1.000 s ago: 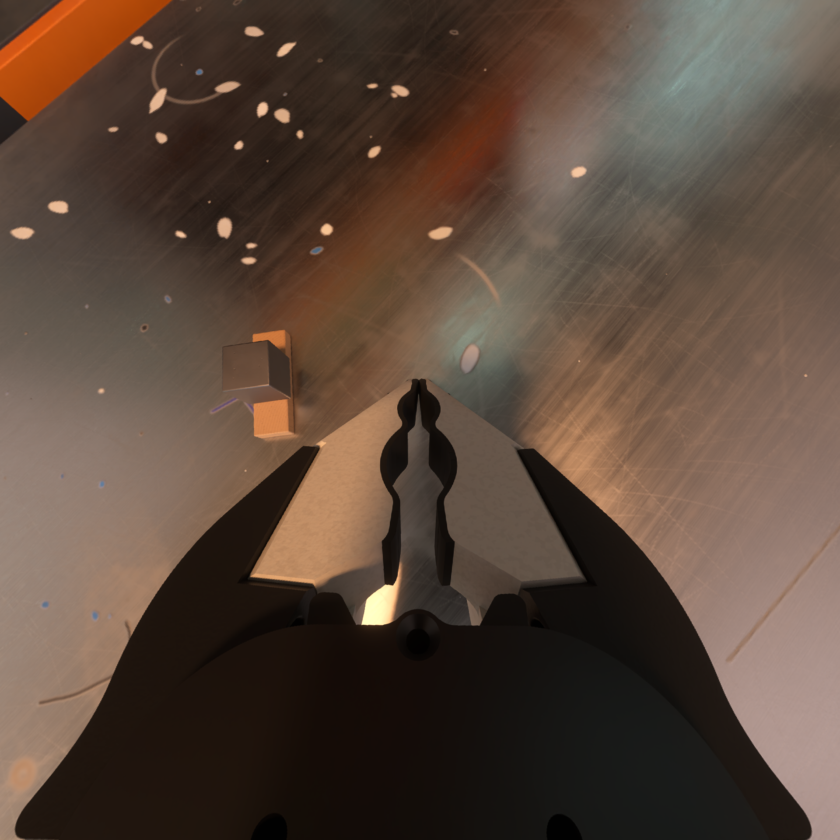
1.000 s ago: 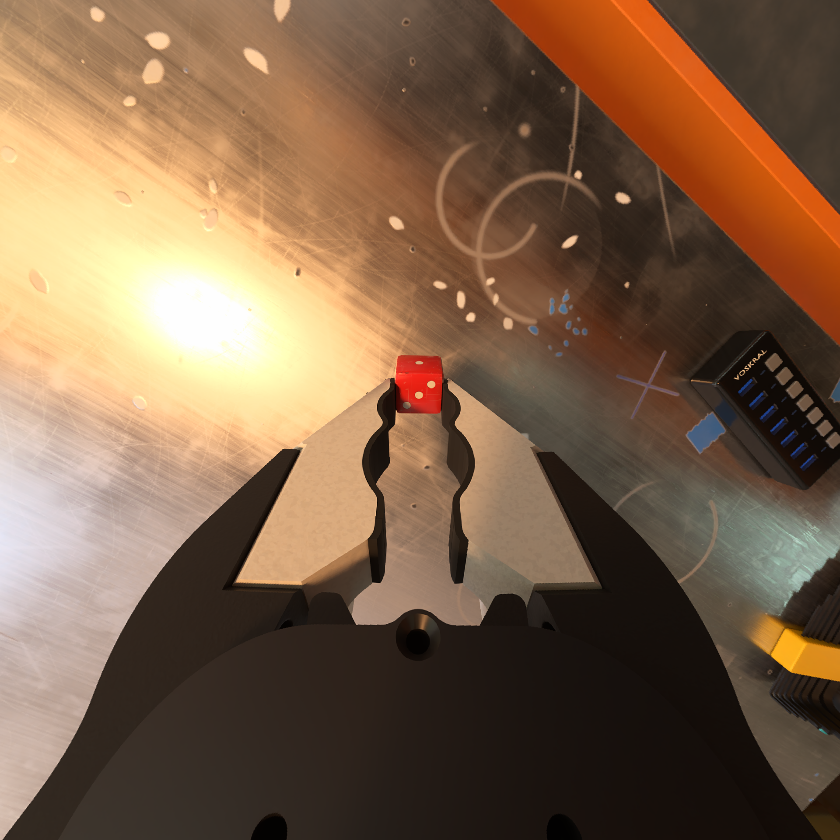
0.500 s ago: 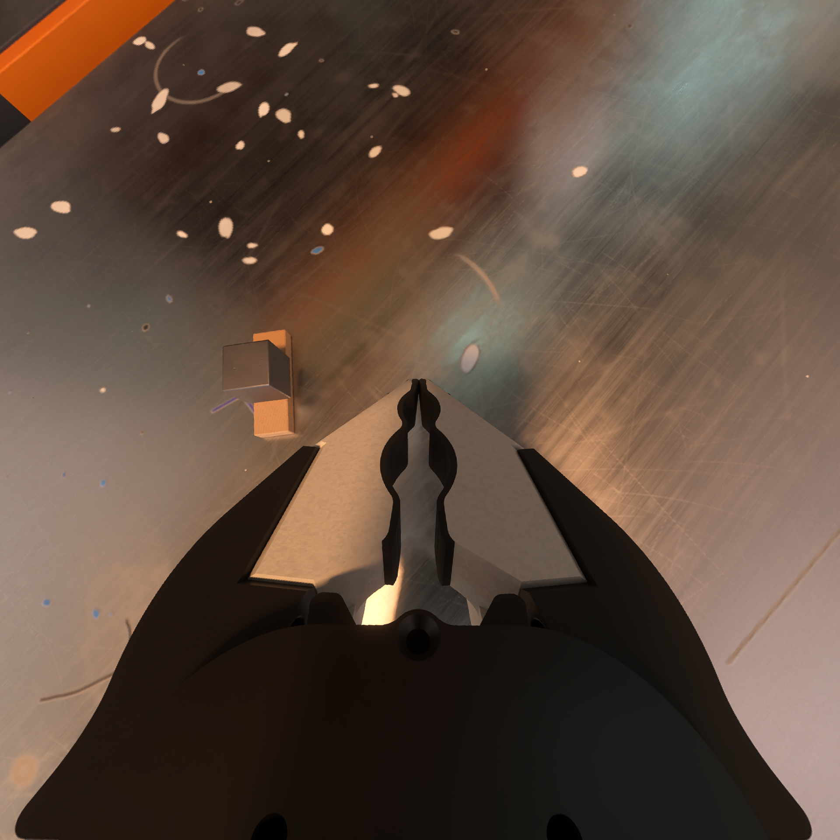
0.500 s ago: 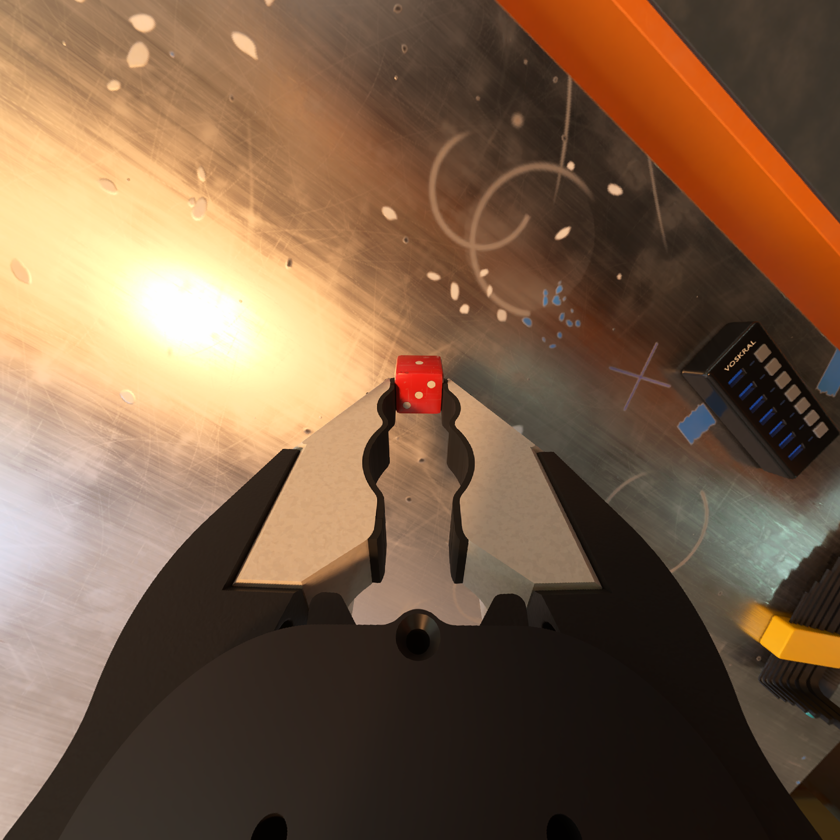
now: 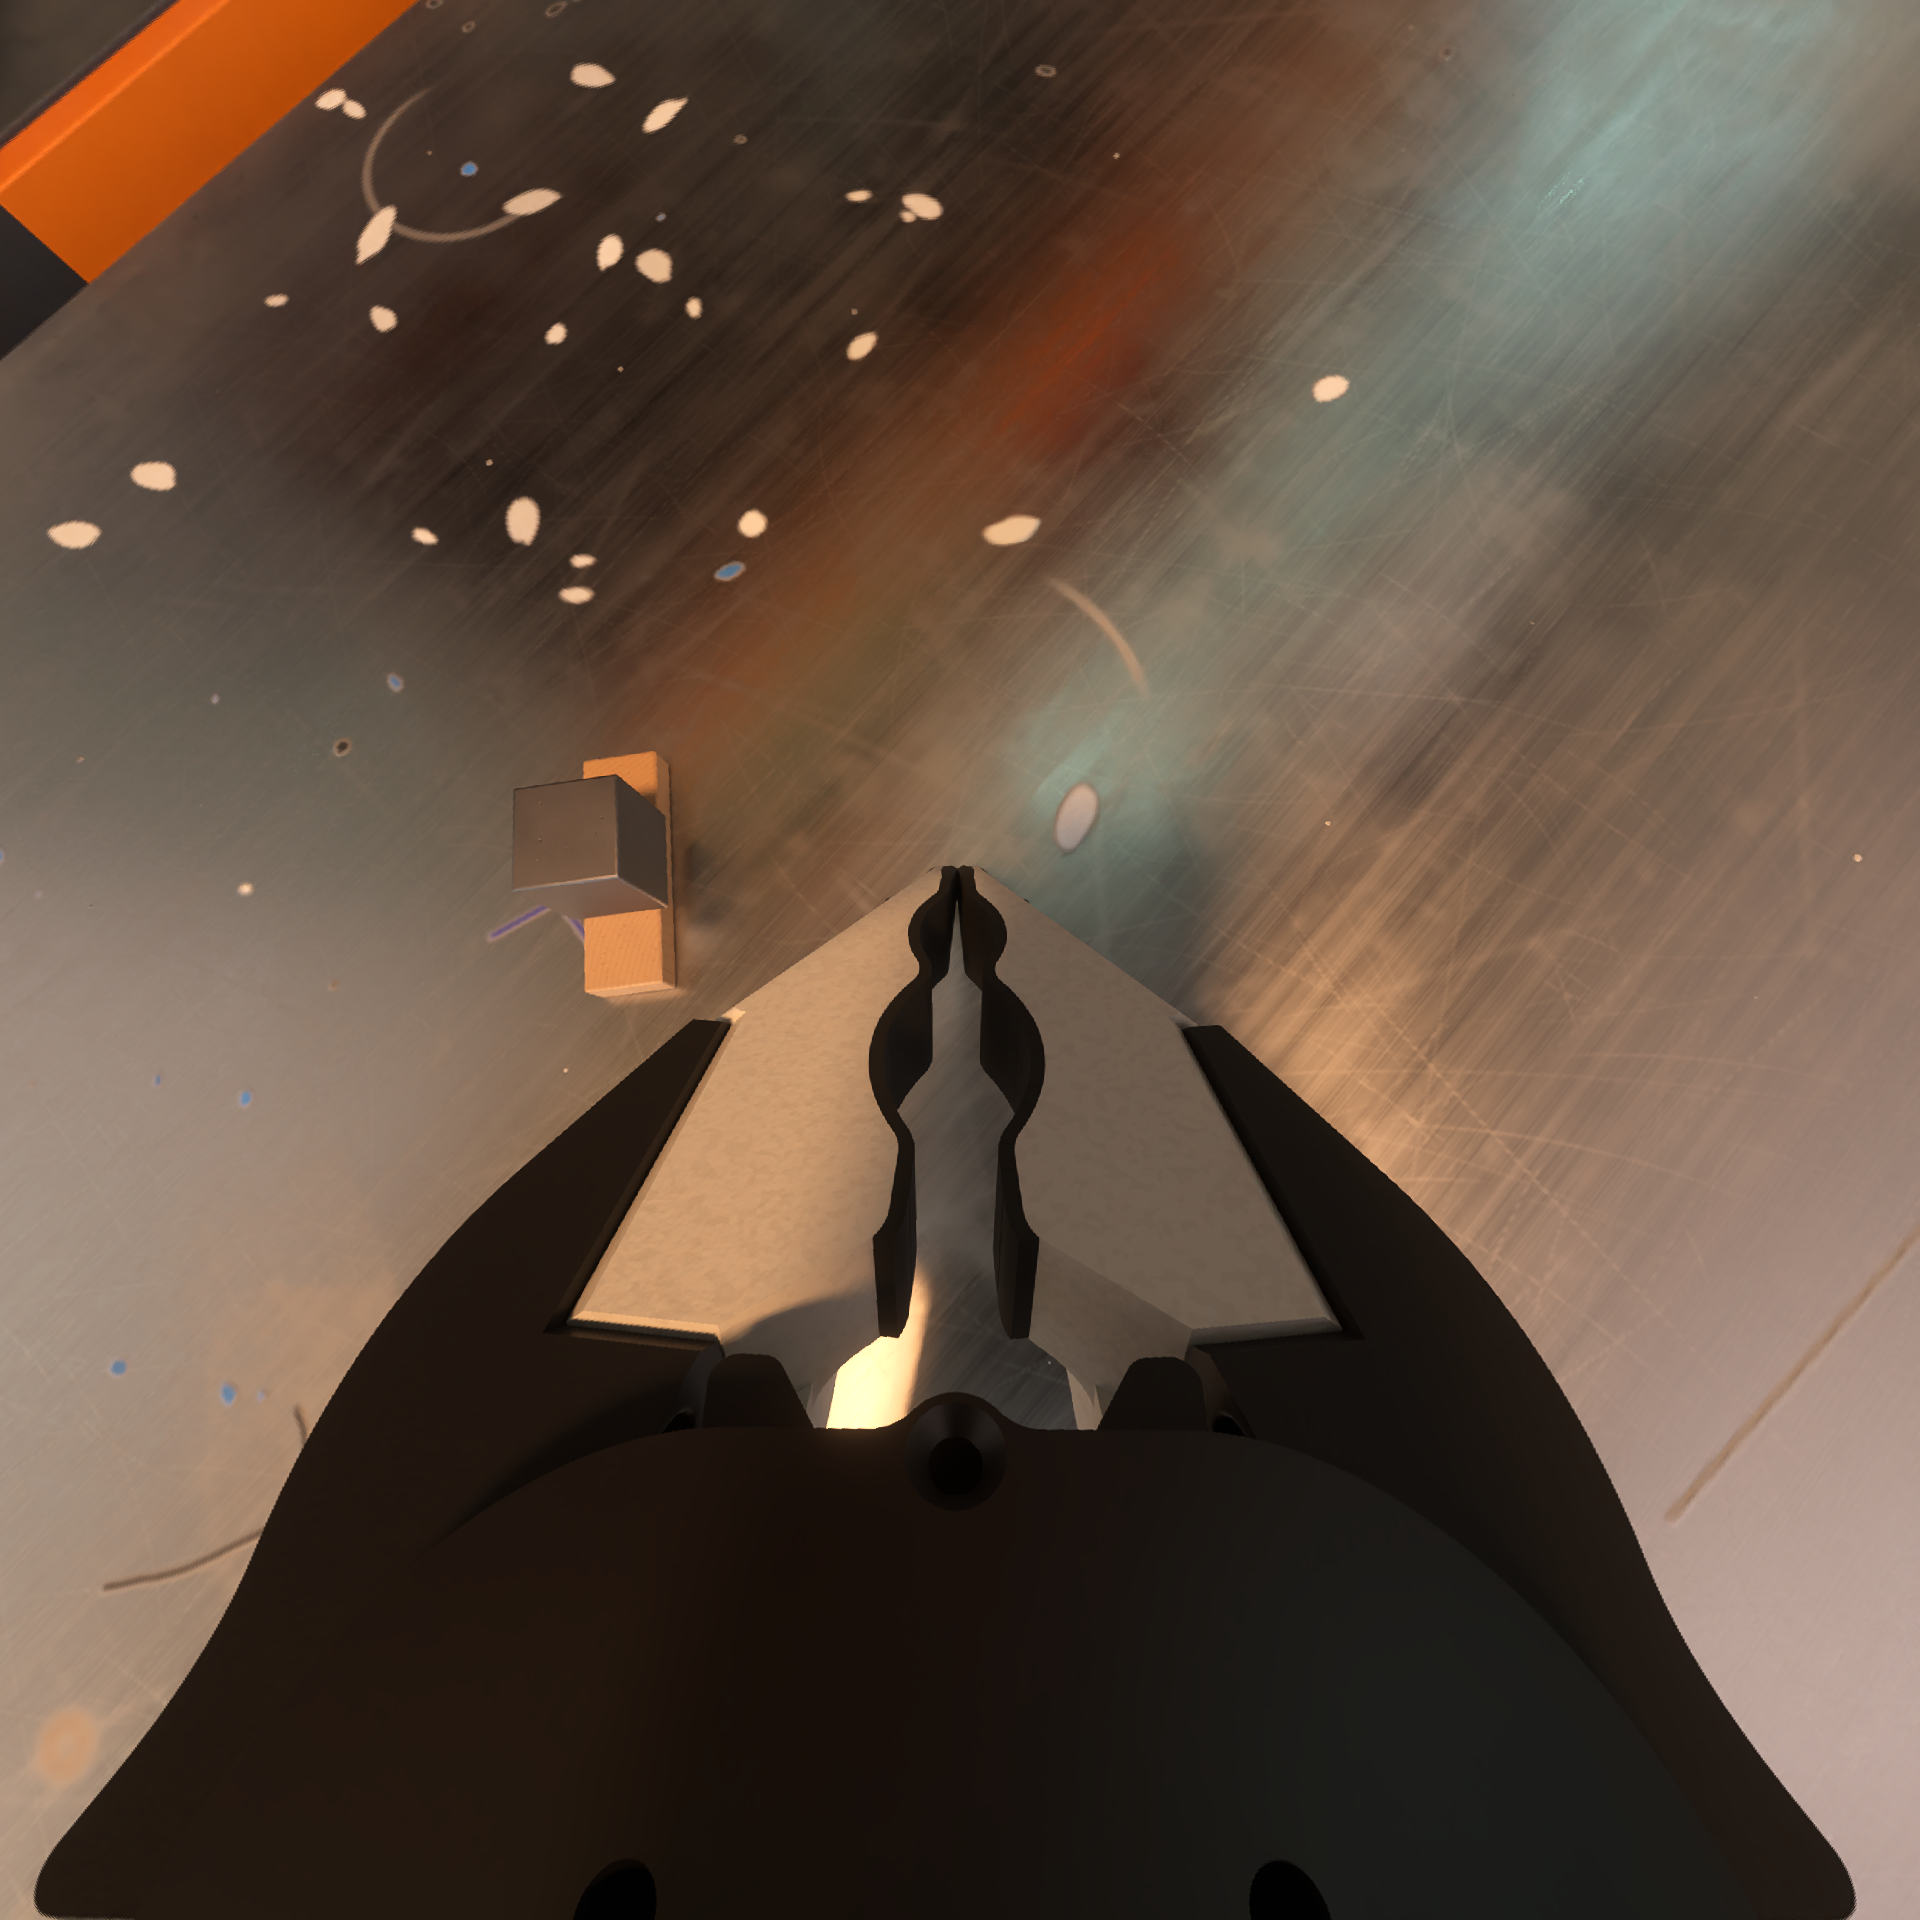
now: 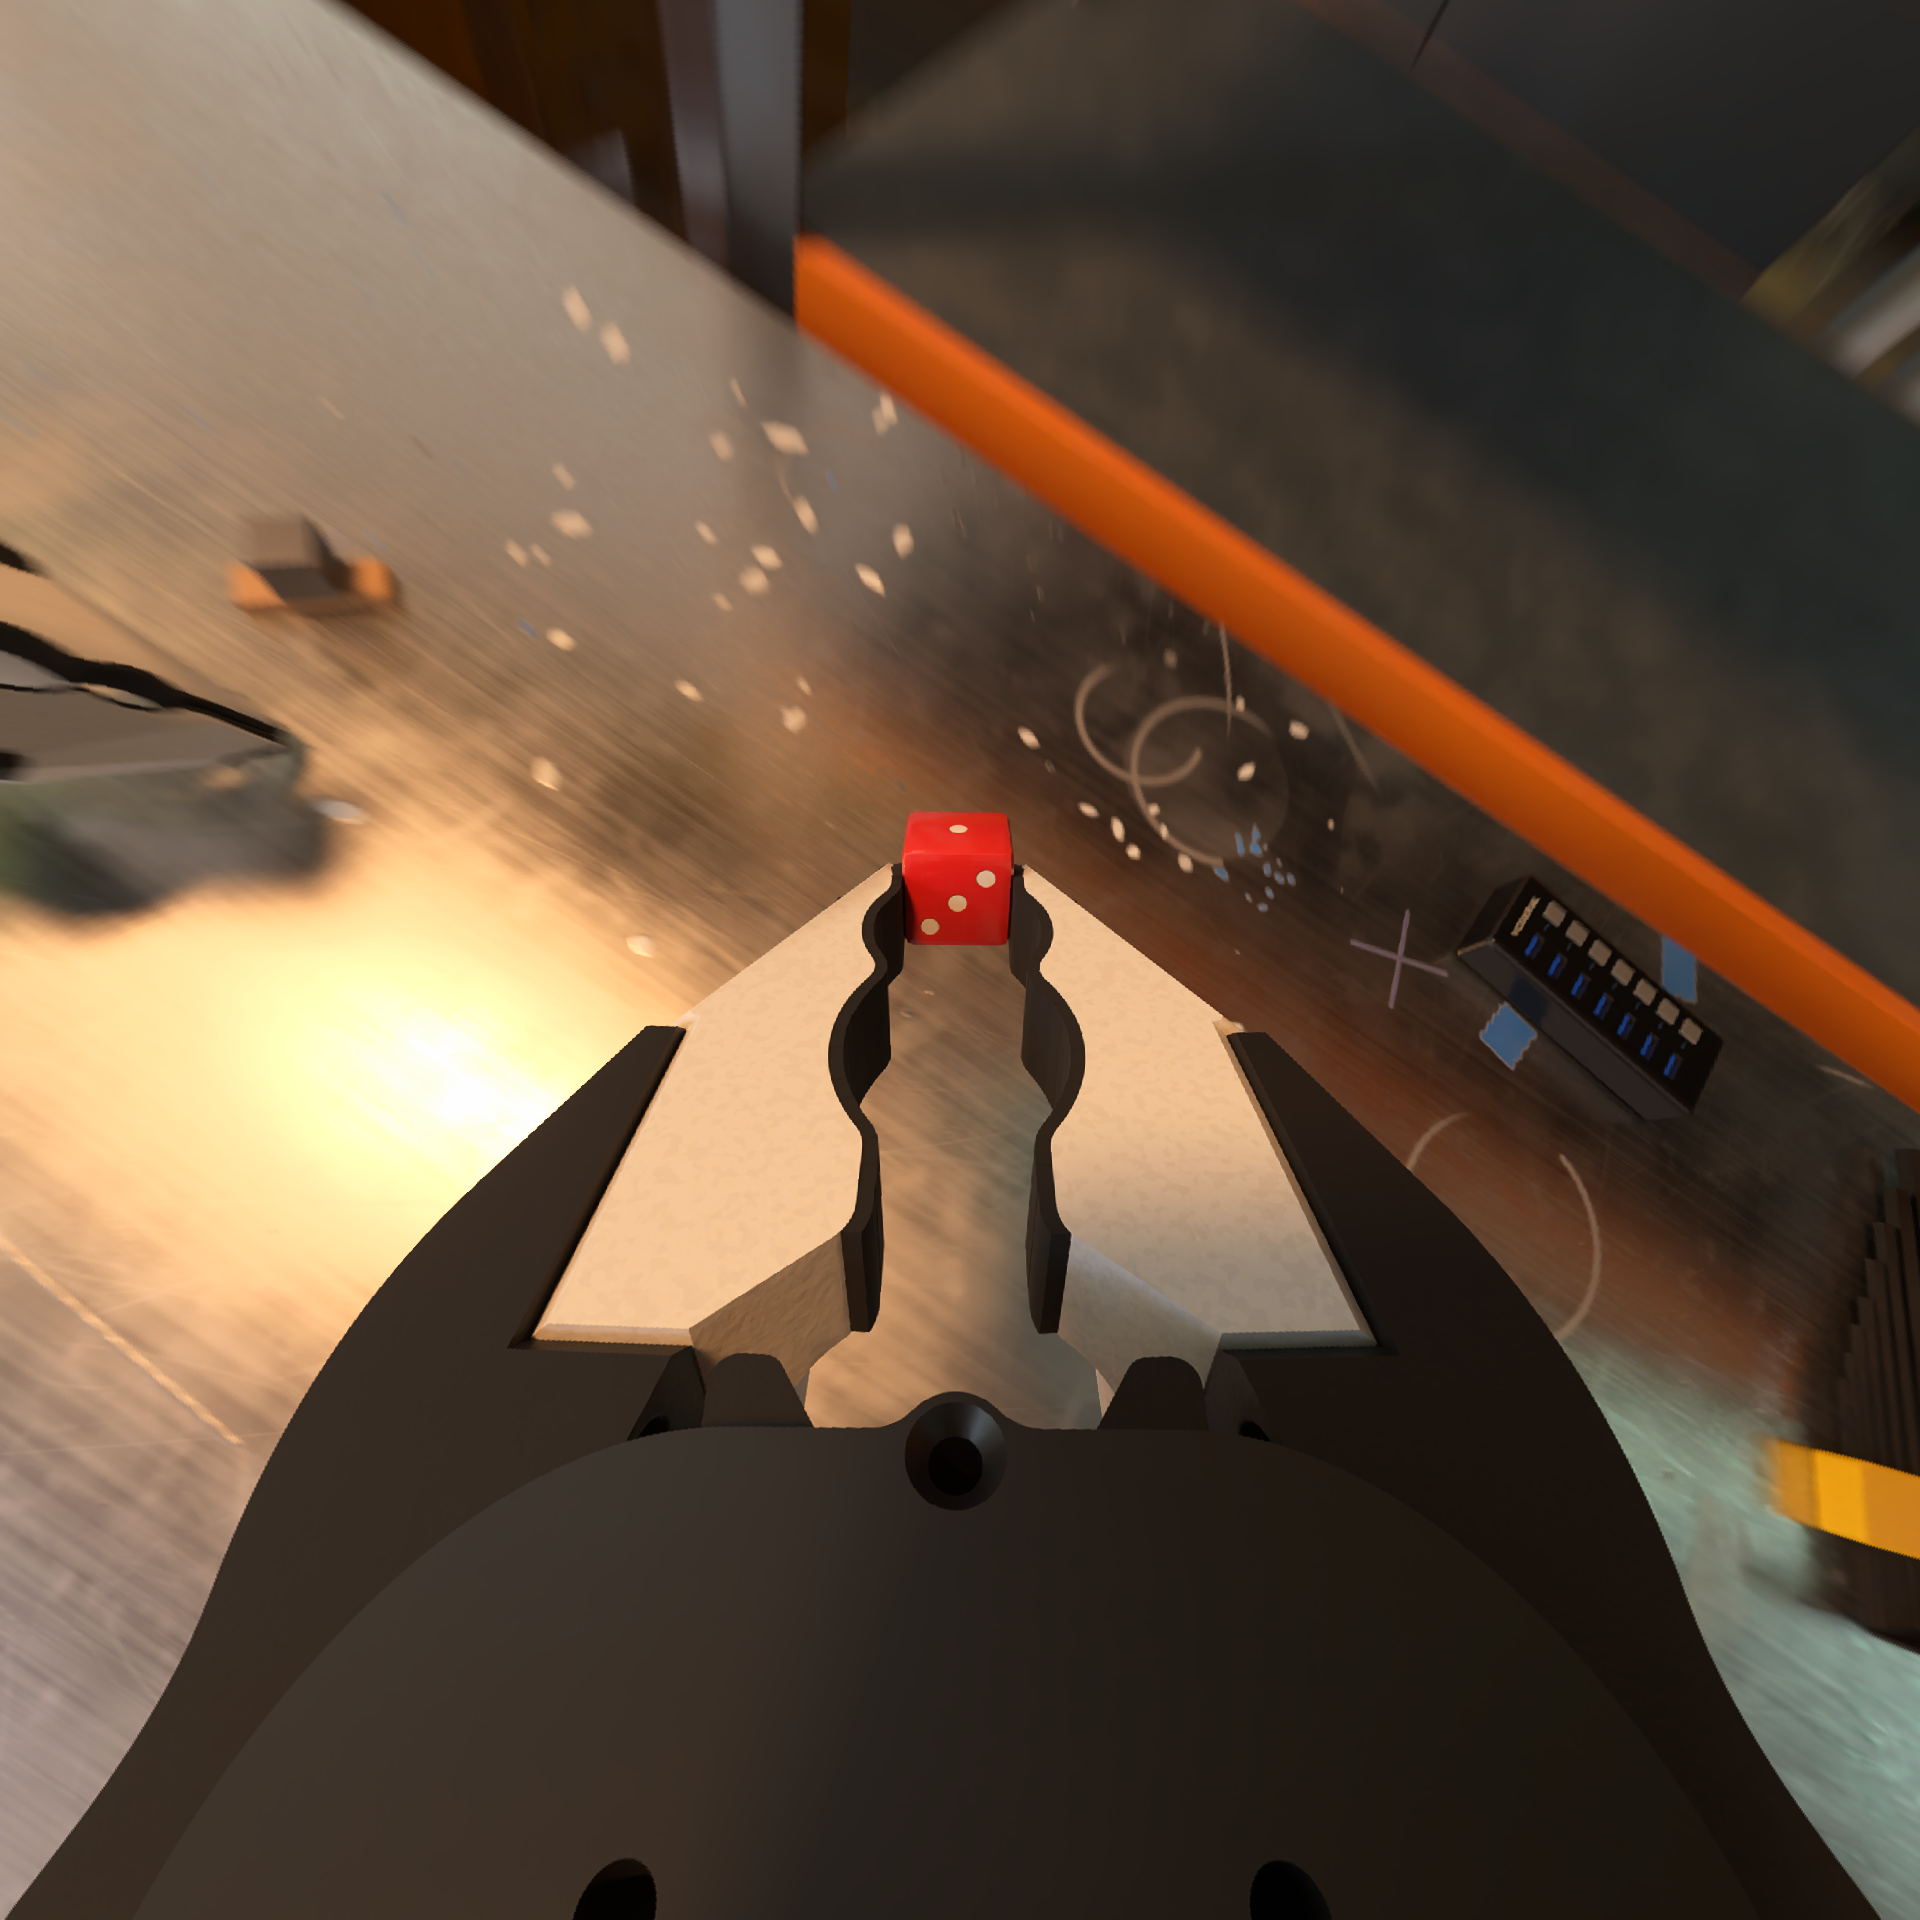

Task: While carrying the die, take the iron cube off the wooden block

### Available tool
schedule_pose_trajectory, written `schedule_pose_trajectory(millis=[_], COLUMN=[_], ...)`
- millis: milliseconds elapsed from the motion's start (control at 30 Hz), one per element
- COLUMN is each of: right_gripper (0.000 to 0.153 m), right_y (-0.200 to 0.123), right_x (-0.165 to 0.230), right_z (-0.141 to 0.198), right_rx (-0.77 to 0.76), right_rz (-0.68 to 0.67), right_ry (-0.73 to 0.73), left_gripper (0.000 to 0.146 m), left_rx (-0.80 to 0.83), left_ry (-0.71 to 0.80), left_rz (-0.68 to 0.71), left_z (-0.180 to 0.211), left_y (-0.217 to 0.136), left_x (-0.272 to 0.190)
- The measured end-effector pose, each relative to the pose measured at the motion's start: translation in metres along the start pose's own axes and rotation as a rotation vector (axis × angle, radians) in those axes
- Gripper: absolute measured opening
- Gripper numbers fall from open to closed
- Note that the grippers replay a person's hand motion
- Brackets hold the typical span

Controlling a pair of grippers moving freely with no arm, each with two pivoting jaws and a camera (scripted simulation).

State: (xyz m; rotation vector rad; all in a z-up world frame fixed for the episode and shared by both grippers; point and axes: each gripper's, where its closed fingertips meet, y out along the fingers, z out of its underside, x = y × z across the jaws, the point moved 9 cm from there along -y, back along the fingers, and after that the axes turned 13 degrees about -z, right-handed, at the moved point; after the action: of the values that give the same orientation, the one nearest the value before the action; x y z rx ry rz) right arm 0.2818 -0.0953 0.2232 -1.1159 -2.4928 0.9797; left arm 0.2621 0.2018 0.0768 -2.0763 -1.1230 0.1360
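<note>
A grey iron cube (image 5: pixel 587 847) sits on a flat wooden block (image 5: pixel 627 940) on the scratched metal table. My left gripper (image 5: pixel 957 878) is shut and empty, hovering to the right of the block. My right gripper (image 6: pixel 957 883) is shut on a red die (image 6: pixel 957 878) with white pips, held at the fingertips above the table. In the right wrist view the cube (image 6: pixel 286 545) and block (image 6: pixel 358 587) show small at the far left, and the left gripper (image 6: pixel 135 717) shows at the left edge.
An orange rail (image 6: pixel 1351 644) borders the table's far edge; it also shows in the left wrist view (image 5: pixel 156 145). A black hub with blue ports (image 6: pixel 1595 997) lies at the right. A dark ribbed object with a yellow part (image 6: pixel 1860 1475) stands at the right edge.
My right gripper has lifted and tilted up with the die, so the view now takes in the far rail, the cube on its block and the left gripper. The left gripper has not moved.
</note>
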Motion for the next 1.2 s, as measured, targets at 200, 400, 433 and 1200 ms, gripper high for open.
schedule_pose_trajectory(millis=[200,400,433,1200], right_gripper=[0.019,0.019,0.019,0.019], right_y=[-0.047,-0.052,-0.055,-0.055], right_x=[0.086,0.122,0.123,0.119], right_z=[0.091,0.158,0.160,0.170], right_rx=[-0.406,-0.443,-0.450,-0.510], right_rz=[0.117,0.181,0.166,0.115], right_ry=[-0.003,0.048,0.063,0.052], left_gripper=[0.000,0.000,0.001,0.019], left_rx=[-0.003,-0.002,-0.002,0.007], left_ry=[0.007,0.007,0.006,0.003], left_rz=[-0.007,-0.010,-0.011,-0.016], left_z=[0.000,0.001,0.001,0.001], left_y=[0.000,-0.001,-0.001,-0.002], left_x=[0.000,0.000,0.000,0.001])
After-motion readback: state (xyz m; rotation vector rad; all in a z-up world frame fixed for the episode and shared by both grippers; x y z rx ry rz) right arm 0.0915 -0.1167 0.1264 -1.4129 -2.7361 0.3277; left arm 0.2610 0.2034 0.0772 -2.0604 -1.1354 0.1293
